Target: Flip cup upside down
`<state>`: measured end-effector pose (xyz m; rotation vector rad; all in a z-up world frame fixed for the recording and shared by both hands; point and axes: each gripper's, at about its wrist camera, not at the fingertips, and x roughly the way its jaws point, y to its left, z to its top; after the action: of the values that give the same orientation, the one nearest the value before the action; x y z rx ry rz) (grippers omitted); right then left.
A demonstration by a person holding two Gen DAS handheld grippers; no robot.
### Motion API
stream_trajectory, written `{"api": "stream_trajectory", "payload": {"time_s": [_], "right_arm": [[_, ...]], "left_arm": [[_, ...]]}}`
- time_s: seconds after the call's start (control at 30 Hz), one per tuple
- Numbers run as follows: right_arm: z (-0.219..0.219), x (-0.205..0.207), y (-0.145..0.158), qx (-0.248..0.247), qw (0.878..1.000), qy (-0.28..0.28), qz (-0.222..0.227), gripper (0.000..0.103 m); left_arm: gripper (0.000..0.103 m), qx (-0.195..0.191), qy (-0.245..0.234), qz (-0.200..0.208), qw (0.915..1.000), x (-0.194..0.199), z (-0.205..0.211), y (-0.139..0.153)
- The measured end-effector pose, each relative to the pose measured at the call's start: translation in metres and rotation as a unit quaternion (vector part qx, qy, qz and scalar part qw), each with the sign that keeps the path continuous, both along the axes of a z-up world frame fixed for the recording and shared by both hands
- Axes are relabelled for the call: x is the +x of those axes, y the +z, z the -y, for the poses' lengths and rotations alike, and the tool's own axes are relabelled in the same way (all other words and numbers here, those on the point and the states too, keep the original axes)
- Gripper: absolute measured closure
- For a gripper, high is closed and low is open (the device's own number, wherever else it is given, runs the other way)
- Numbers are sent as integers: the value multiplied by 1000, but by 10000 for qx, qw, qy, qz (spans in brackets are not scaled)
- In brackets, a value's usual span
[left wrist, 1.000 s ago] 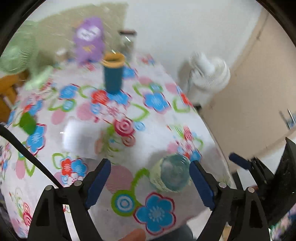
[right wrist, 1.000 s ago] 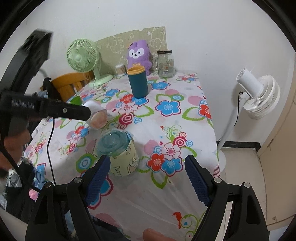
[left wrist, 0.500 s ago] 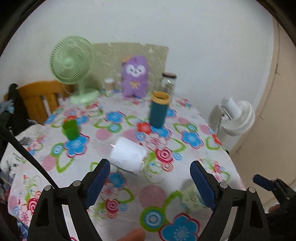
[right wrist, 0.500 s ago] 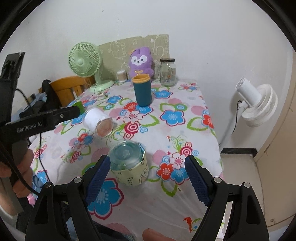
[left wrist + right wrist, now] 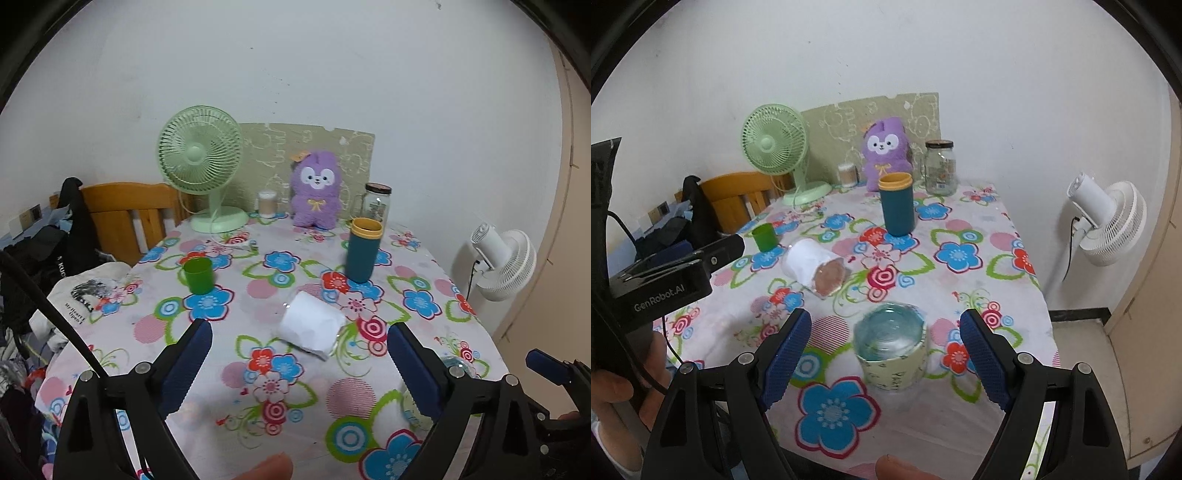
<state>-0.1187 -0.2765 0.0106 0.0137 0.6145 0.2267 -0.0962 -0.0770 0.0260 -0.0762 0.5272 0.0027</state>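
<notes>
Inverted glass cup on floral-cloth surface; both tongs spread apart, holding nothing.

Left tongs: black frame, blue ribbed pads, risen and levelled since a second ago, when they looked steeply down on the cloth; the cup now shows only as a sliver at 4 o'clock, behind the right-hand pad. Green plastic mug at 10 o'clock, upright. White paper-wrapped cylinder, centre, lying on its side. Teal tumbler with yellow rim at 1 o'clock, upright. Right tongs: same make, drawn slightly back since a second ago; the cup stands base up between the pads, touching neither, clear glass with a pale green printed sleeve. At 12 o'clock, mint desk fan, purple plush toy, lidded glass jar.
</notes>
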Motion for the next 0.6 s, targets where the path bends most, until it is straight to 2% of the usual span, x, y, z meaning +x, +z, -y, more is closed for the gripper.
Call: {"api": "stream_trajectory", "payload": {"time_s": [0.17,0.27,0.6], "right_arm": [[-11,-7,2,-63,9999,26,156,18],[-12,-10,3,-80,9997,-38,226,7],[-16,-17,6,-237,9989,-84,390,6]], "left_arm": [[3,-10,87,62,9999,-6,-7,1],[2,9,100,100,9999,-10,-9,2],[0,93,55,203,9997,-17,-6,6]]}}
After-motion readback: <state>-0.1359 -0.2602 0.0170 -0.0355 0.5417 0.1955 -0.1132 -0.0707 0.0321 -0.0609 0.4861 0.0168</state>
